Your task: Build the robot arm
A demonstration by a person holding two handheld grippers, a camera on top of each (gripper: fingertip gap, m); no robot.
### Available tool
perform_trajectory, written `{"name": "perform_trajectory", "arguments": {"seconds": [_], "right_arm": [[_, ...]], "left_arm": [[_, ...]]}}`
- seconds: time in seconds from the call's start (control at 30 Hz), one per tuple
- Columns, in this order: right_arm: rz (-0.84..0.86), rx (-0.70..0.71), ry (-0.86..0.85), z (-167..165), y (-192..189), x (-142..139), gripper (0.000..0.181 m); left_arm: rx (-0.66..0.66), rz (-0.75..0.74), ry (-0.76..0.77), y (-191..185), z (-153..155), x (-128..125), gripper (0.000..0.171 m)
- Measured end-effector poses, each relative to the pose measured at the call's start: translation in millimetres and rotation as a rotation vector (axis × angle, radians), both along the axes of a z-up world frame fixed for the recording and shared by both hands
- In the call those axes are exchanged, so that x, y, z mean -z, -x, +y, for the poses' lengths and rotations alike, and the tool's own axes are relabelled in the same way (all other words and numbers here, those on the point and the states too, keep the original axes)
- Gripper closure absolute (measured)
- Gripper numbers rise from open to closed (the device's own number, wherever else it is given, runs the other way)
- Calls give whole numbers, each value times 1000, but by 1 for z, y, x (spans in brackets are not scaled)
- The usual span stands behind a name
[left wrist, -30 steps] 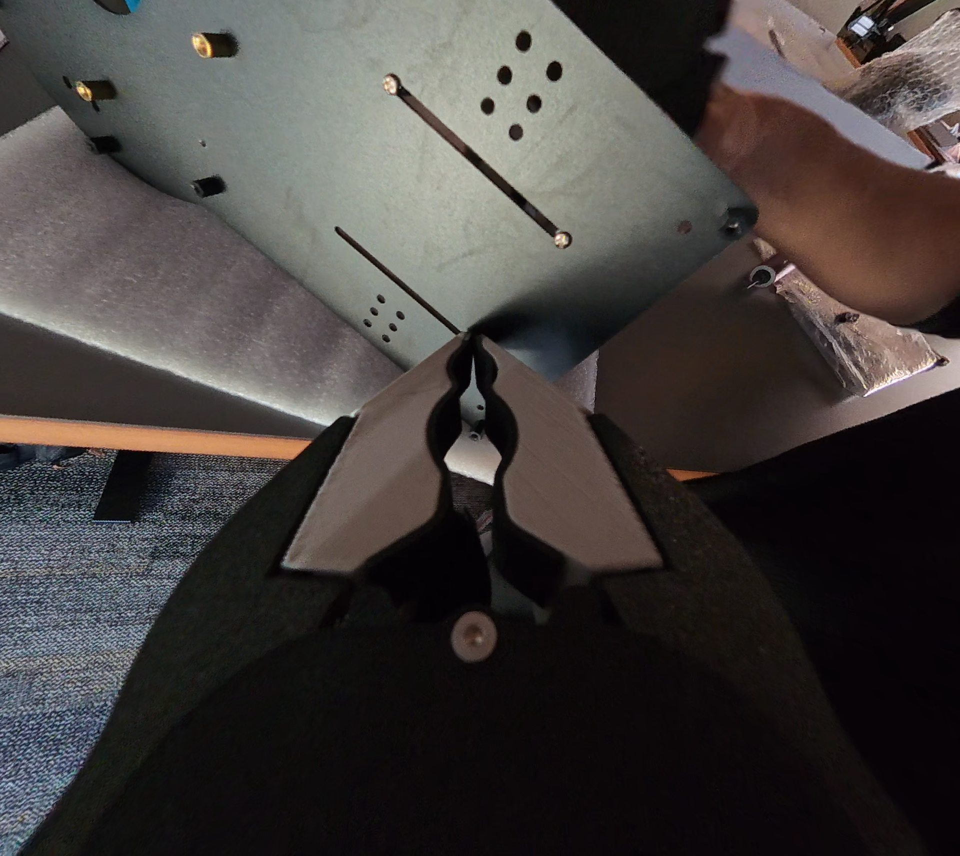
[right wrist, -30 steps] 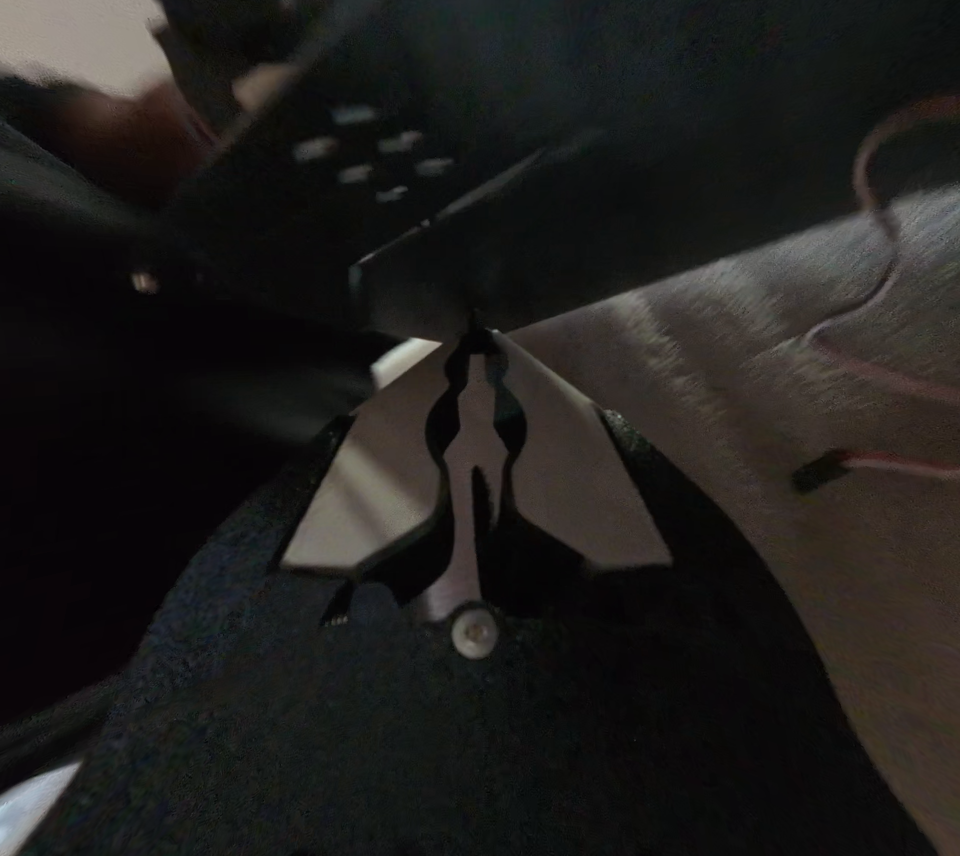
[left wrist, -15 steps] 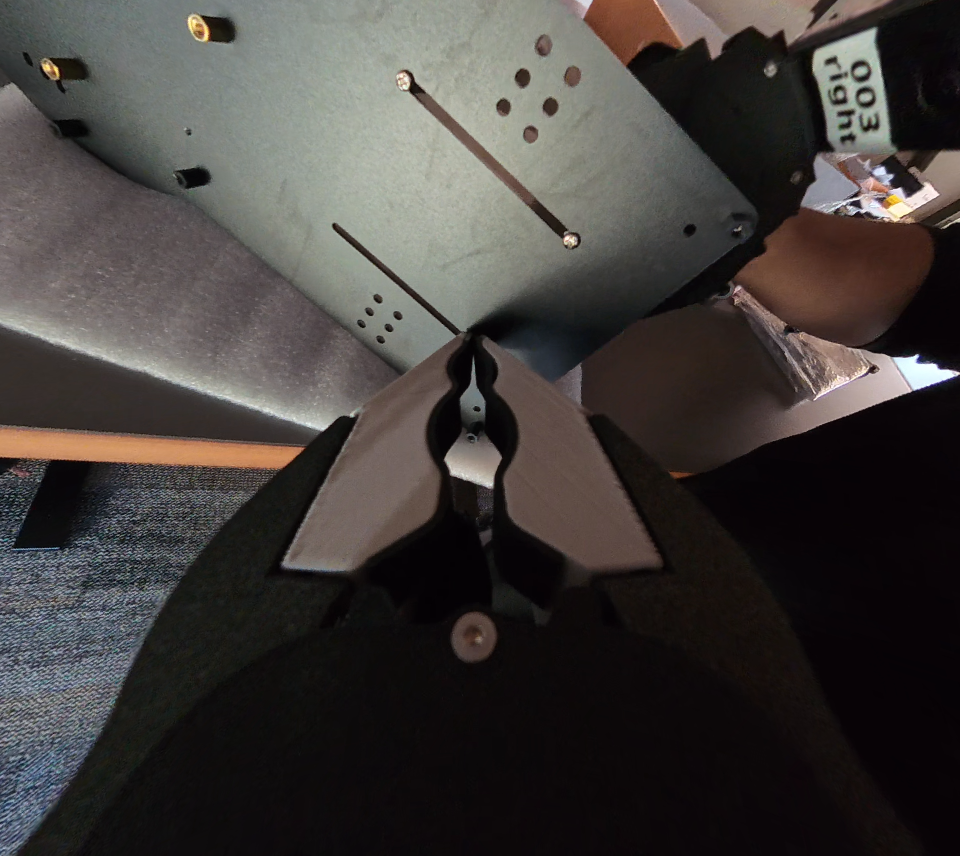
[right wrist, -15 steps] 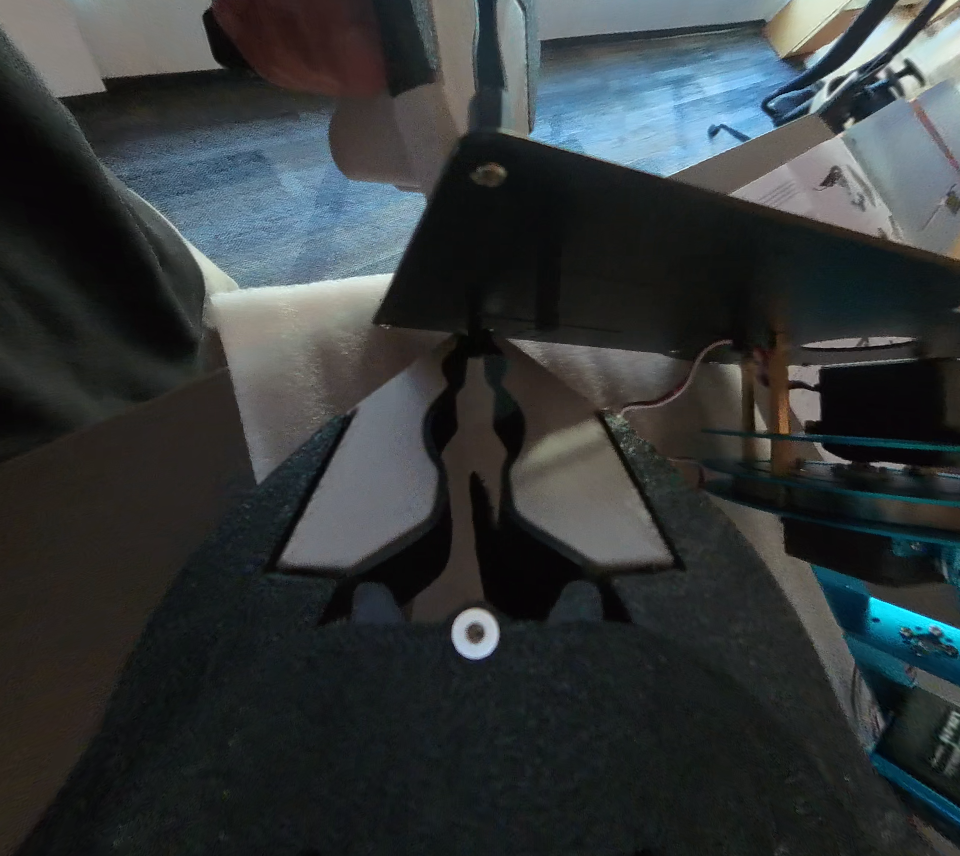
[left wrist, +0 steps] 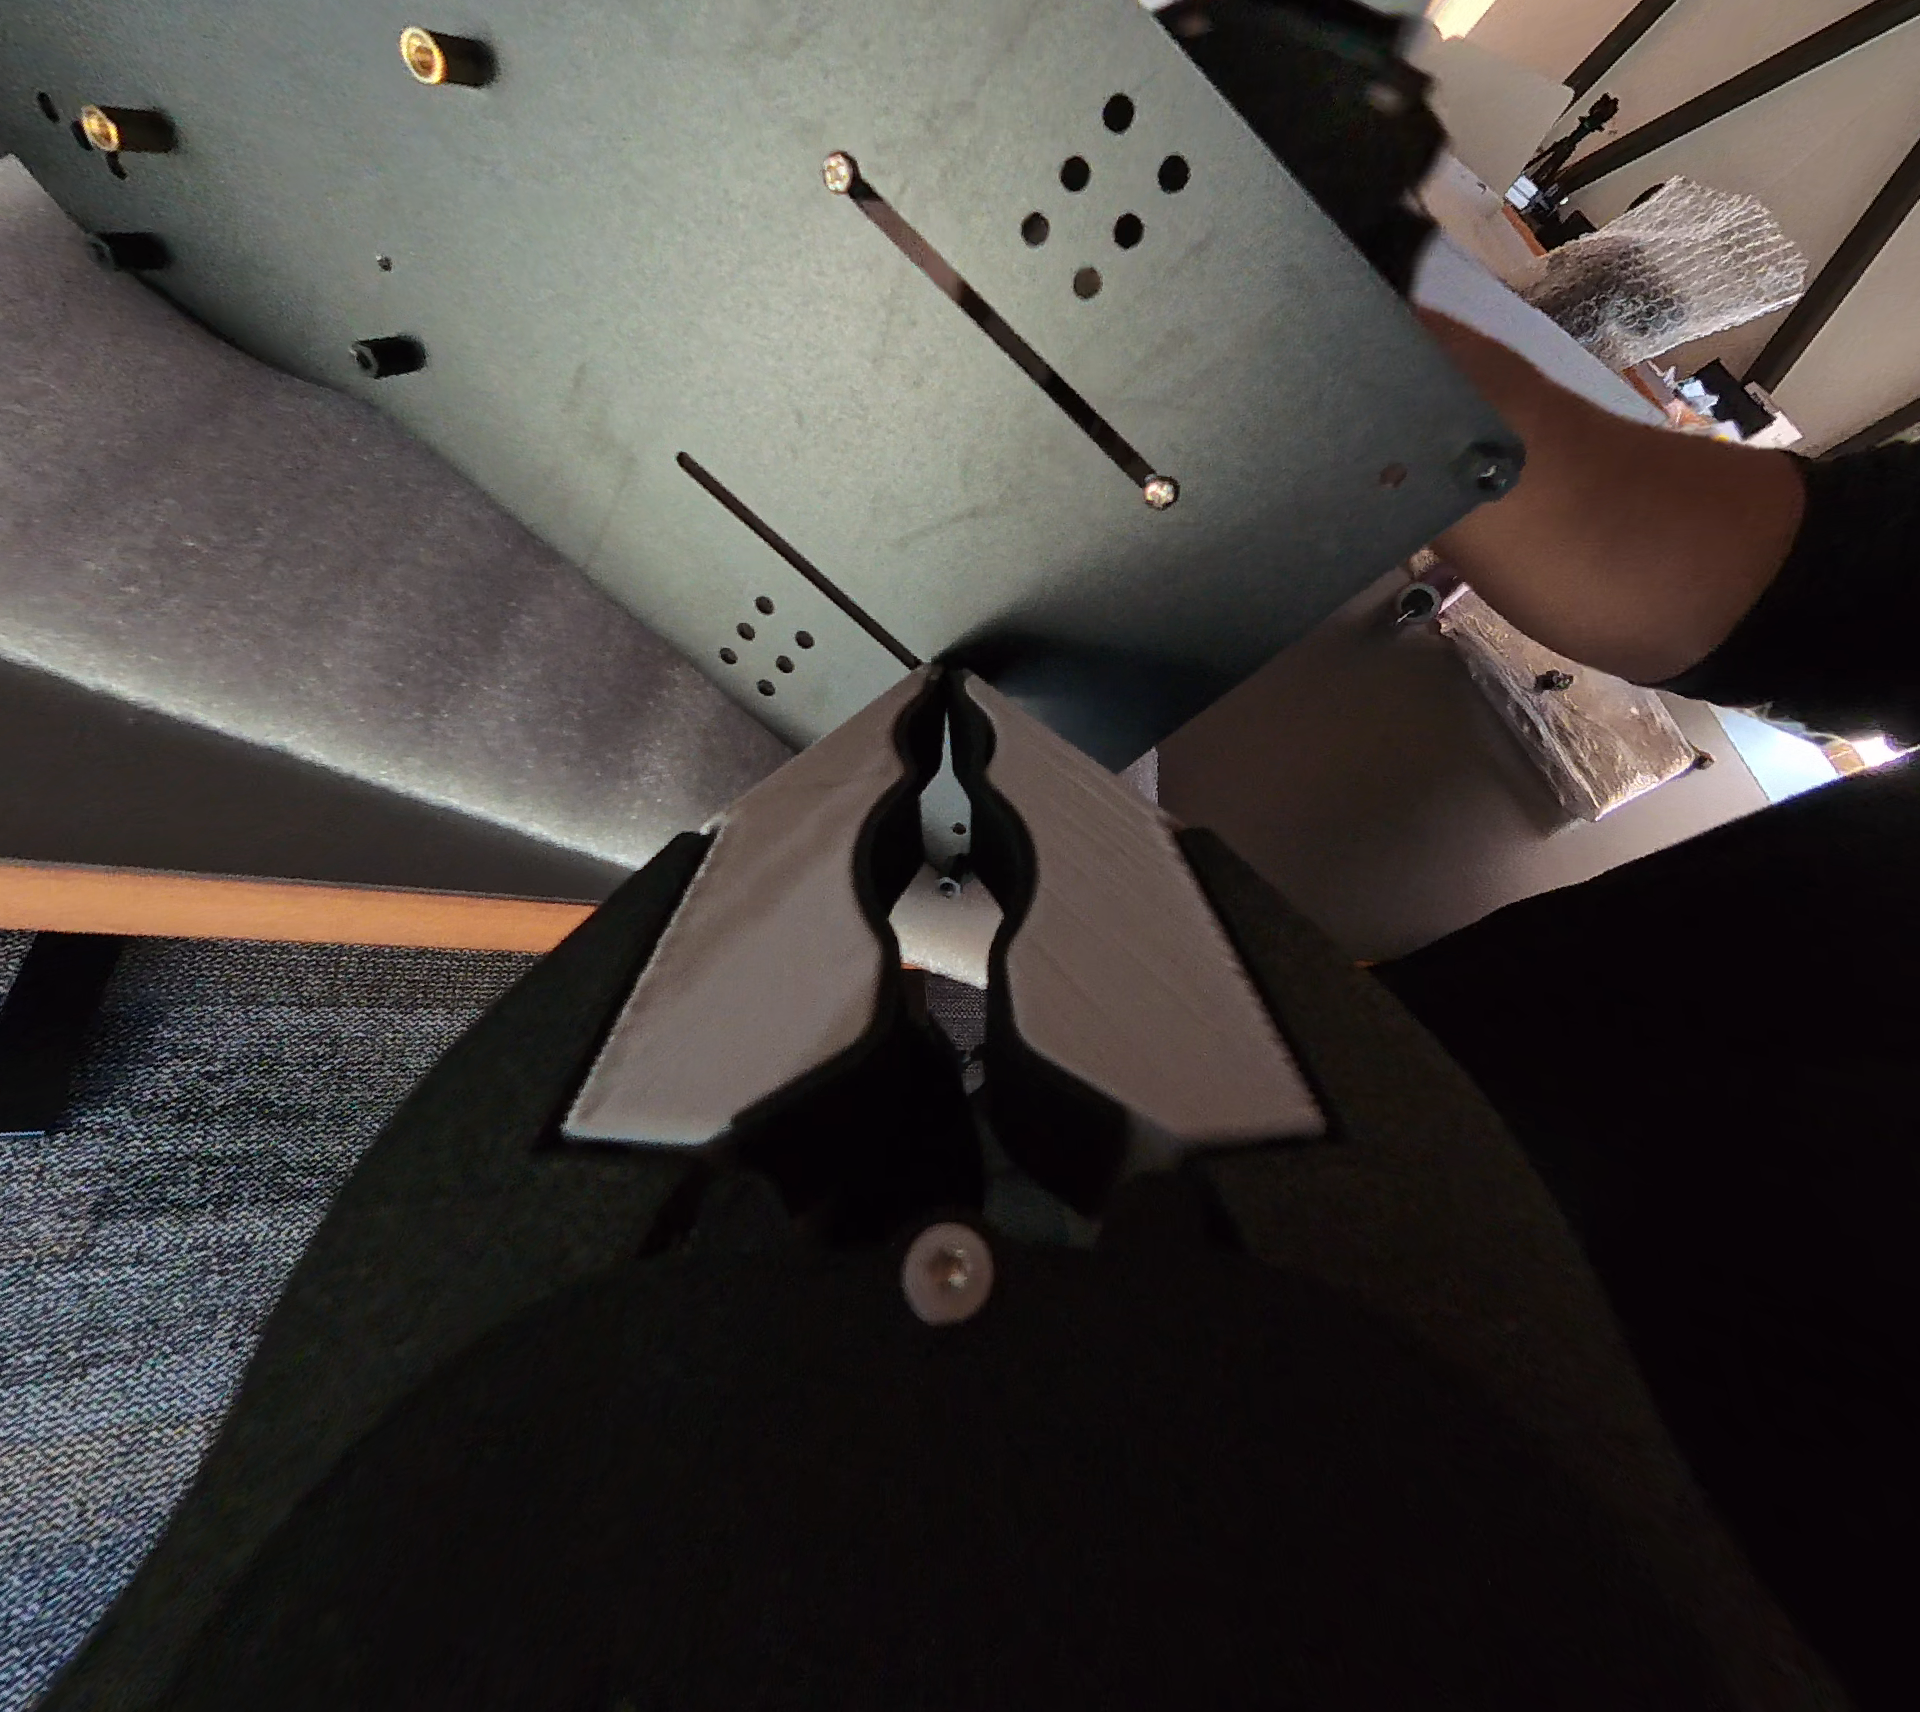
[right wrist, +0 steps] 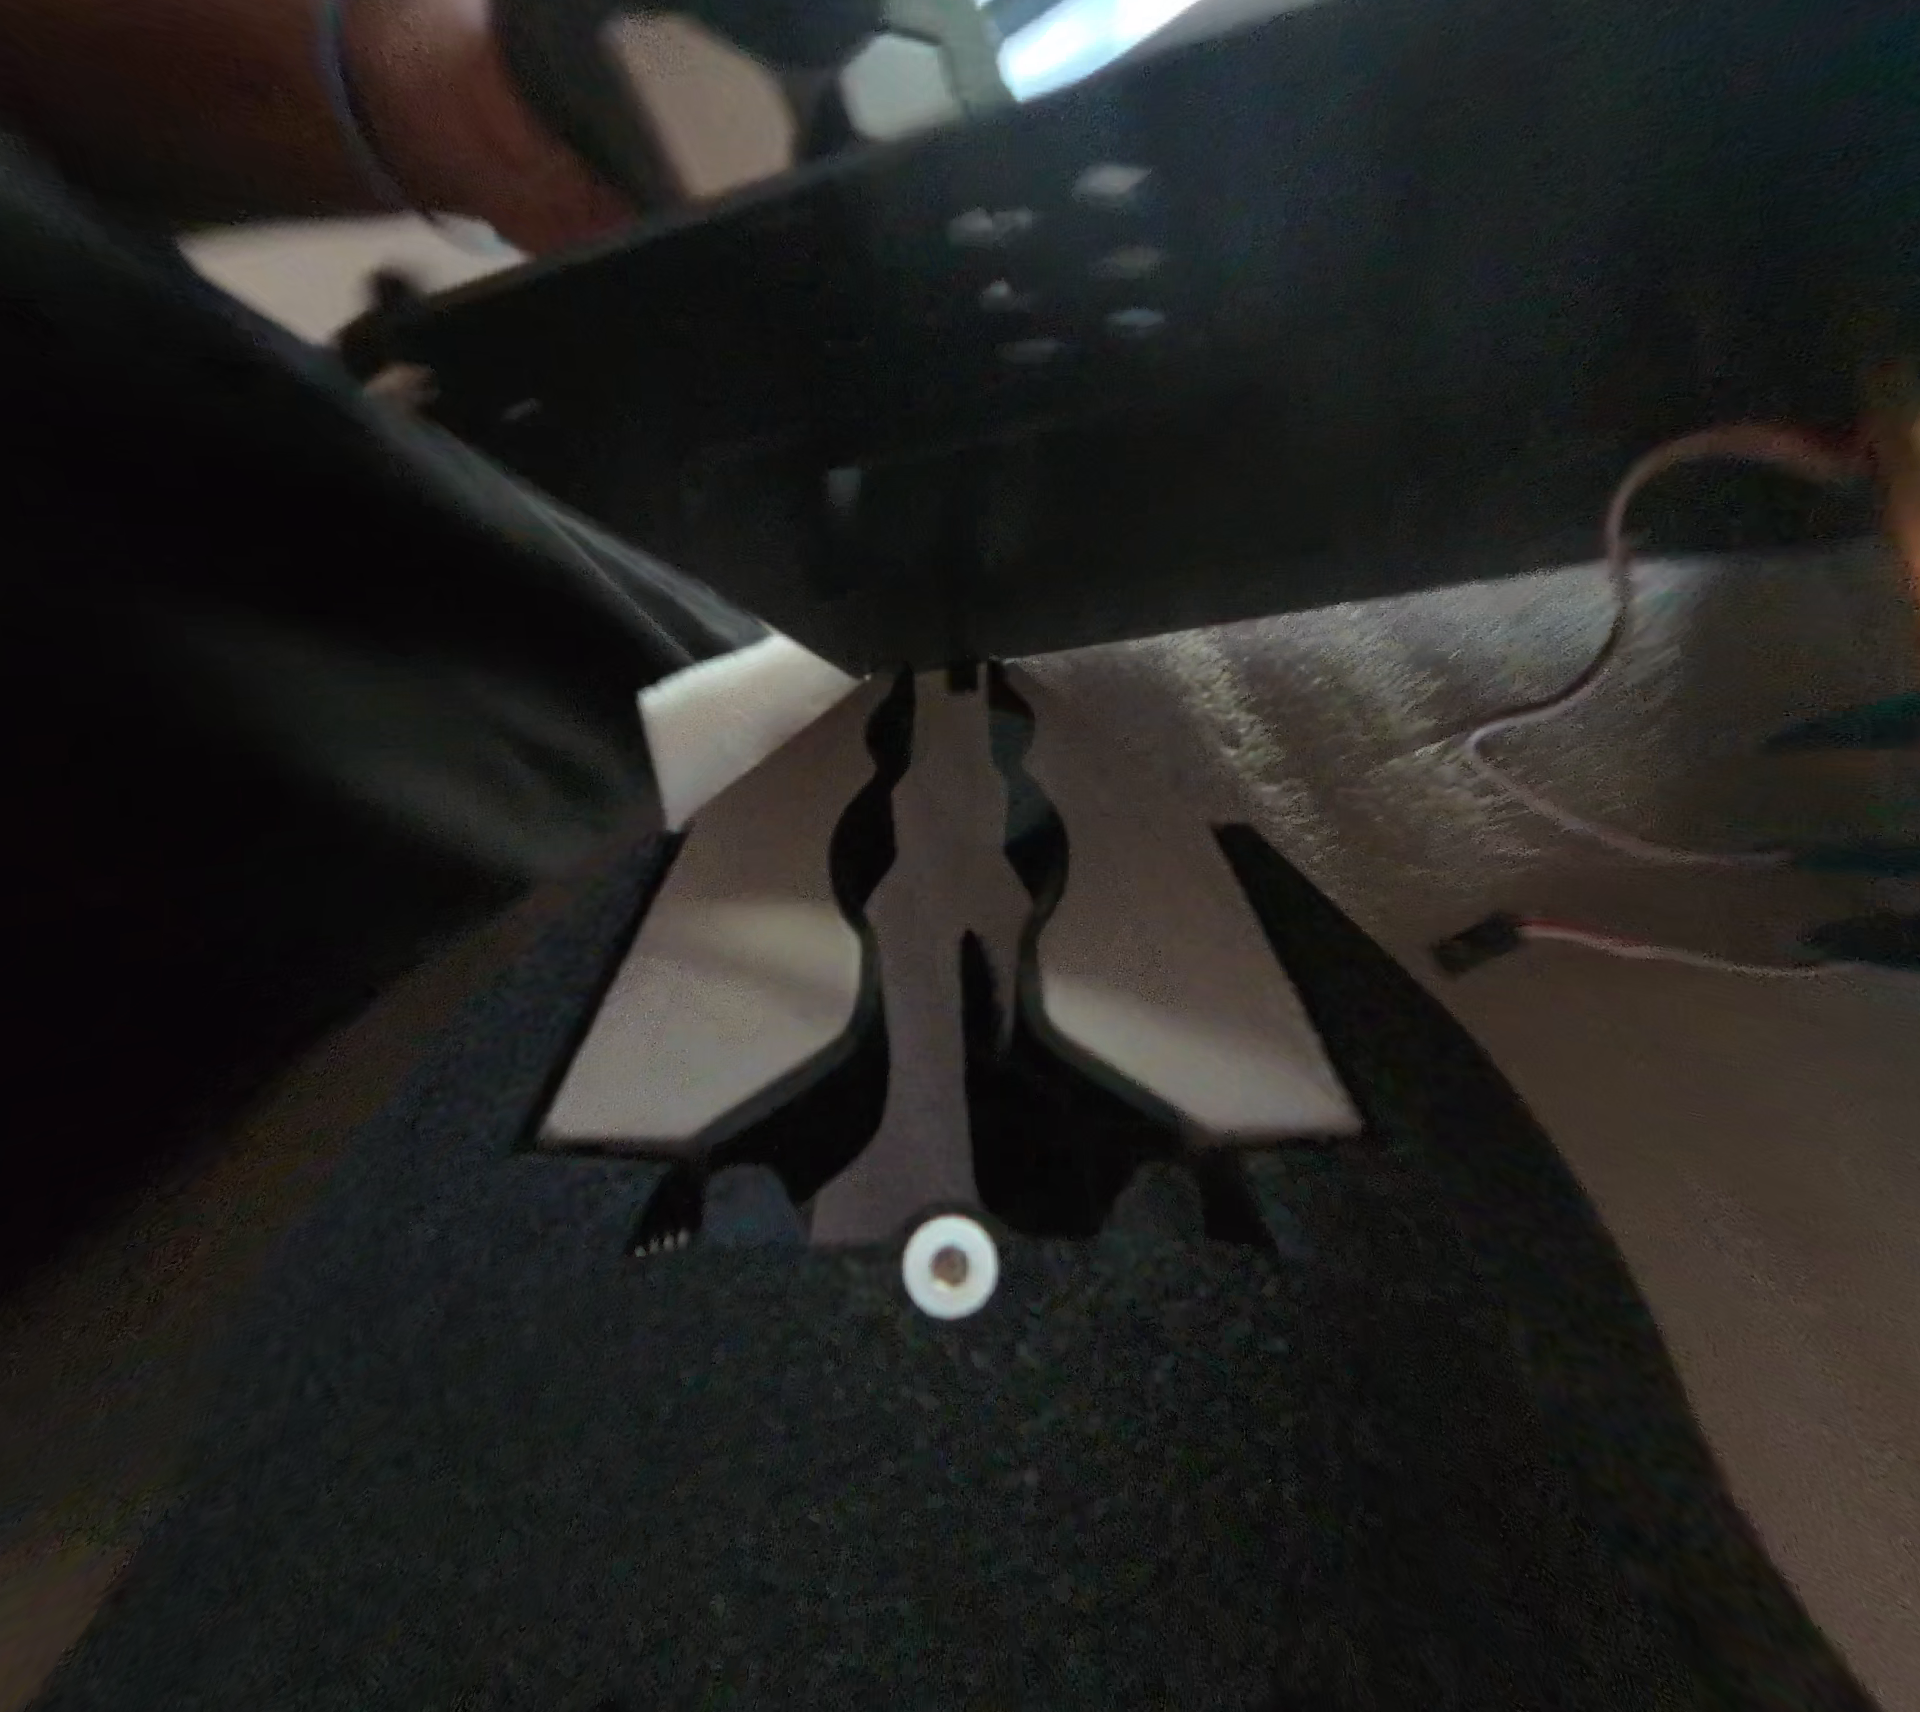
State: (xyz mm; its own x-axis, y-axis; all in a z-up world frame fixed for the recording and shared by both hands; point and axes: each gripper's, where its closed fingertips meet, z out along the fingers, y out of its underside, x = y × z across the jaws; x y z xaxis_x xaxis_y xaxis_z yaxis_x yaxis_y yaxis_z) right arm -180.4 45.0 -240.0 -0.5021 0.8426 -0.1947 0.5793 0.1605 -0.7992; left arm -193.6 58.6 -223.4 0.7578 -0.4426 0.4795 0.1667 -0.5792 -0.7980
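Gripping one dark perforated metal plate (left wrist: 665, 228) above the foam-covered tabletop (left wrist: 260, 540): left hand-held gripper (left wrist: 943, 675) and right hand-held gripper (right wrist: 954, 673), both clamped on its edges.

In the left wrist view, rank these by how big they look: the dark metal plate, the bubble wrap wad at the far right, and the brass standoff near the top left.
1. dark metal plate, largest by far, and close to the camera.
2. bubble wrap wad, much smaller, though it sits farther off.
3. brass standoff, smallest.

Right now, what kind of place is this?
Probably an office or lab workspace: carpet floor, a wood-edged table, bubble wrap on a far desk, and a drilled metal plate with standoffs.
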Motion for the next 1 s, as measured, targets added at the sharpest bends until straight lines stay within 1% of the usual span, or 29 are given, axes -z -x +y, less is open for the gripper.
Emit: {"name": "perform_trajectory", "arguments": {"seconds": [0.07,0.13,0.17,0.23,0.27,0.3,0.33,0.37,0.4,0.43,0.53,0.6,0.63,0.7,0.77,0.87,0.93,0.97,1.0], "right_arm": [[112,-12,-211,-3,-4,-5,159],[156,-14,-399,-1,-1,-2,156],[169,-13,-461,1,2,-1,154],[140,-26,-541,6,5,7,158],[151,-27,-558,8,7,7,168],[164,-16,-569,11,10,6,175],[145,-20,-540,12,11,7,175],[117,-21,-474,13,11,6,176],[74,-24,-372,12,11,6,177],[7,-25,-222,11,9,6,177],[-242,-27,305,4,5,1,177],[-401,-4,583,0,3,-3,177],[-394,-1,588,0,3,-2,177],[-317,-3,440,3,4,1,177],[-164,-20,177,7,5,2,174],[49,-28,-173,7,4,1,159],[116,-12,-355,8,4,7,149],[143,21,-442,13,8,8,147],[170,32,-498,14,10,9,150]], "left_arm": [[-1,4,1,0,0,0,171],[-3,7,-1,0,0,0,171],[-3,3,0,0,0,0,171],[-3,-1,1,0,0,0,171],[-3,-1,1,0,0,0,171],[-3,-1,1,0,0,0,171],[-4,-1,-1,0,0,0,171],[-7,-2,-2,0,0,0,171],[-11,-3,-4,0,0,0,171],[-15,-2,-7,0,0,0,171],[-14,-1,-17,0,0,0,171],[-7,-11,-14,0,1,1,171],[-6,-12,-13,0,1,1,171],[-4,-4,-14,-1,1,1,171],[-7,2,-18,-2,1,1,171],[-12,-9,-18,-2,1,0,171],[-13,-16,-17,-2,1,1,171],[-14,-17,-16,-2,1,1,171],[-14,-17,-16,-2,1,0,171]]}}
